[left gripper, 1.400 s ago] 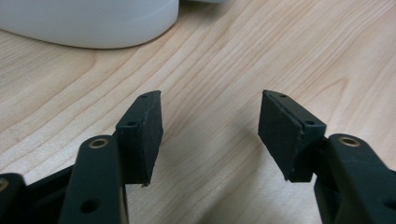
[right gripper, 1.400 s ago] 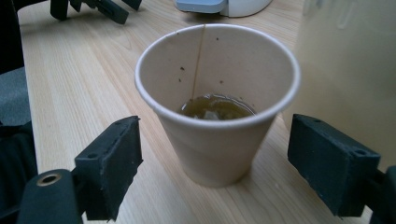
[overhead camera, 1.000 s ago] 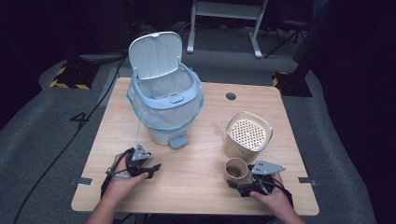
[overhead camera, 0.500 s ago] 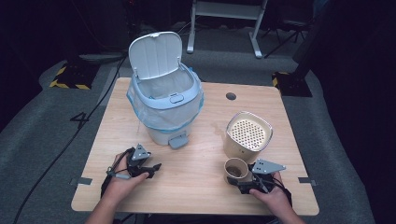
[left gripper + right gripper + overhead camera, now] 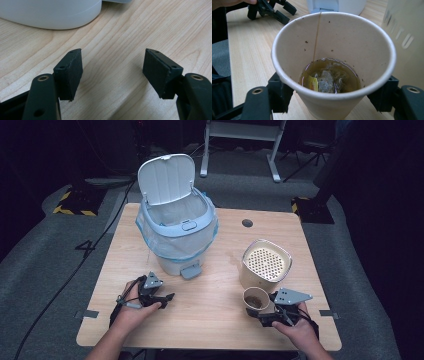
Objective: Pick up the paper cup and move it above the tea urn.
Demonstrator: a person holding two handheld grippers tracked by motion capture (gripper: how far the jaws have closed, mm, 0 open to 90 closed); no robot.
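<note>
Right gripper view: right hand-held gripper [image 5: 332, 100], its jaws having just closed, clamps a paper cup [image 5: 334, 65] holding tea and a spent teabag [image 5: 325, 82], standing on the table [image 5: 215, 320] beside a perforated strainer container [image 5: 265, 265]. Over-squeezing or tilting could buckle the thin wall and spill liquid. Left hand-held gripper [image 5: 112, 70] rests open, empty. Beyond stands the lined bin [image 5: 177, 235], lid raised.

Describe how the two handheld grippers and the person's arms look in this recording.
Both grippers are black. The left gripper and the right gripper each carry a grey three-cornered plate on top. Their flat, rectangular fingers are pad-faced, on arms with brass-ringed holes. A cable trails from the left gripper. The forearms are bare, with no sleeves showing.
</note>
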